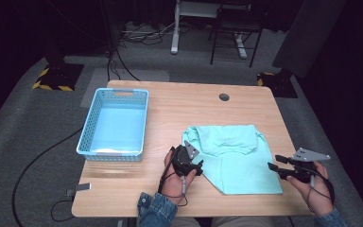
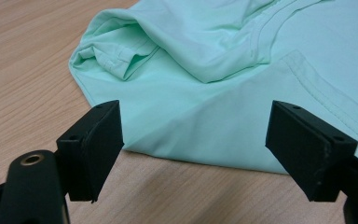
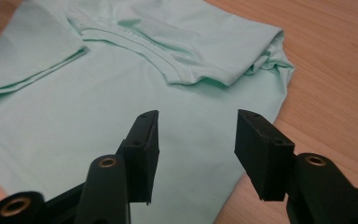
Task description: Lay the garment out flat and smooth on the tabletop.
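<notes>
Mint-green folded shirt [image 1: 234, 158] lies by the table's [image 1: 179, 101] near edge, long axis running near to far, collar toward the far edge. Your left gripper [image 1: 194, 168] gapes wide, empty, at its left edge; your right gripper [image 1: 275, 162] is partly open, empty; underlayers stay hidden.

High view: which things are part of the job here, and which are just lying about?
In the job:
- mint green T-shirt, partly folded on the table
- left gripper, jaws open at the shirt's left edge
- right gripper, jaws open, nothing between them

Lying about:
- blue basket, possibly the shirt's destination
- chair and cables on the floor
</notes>
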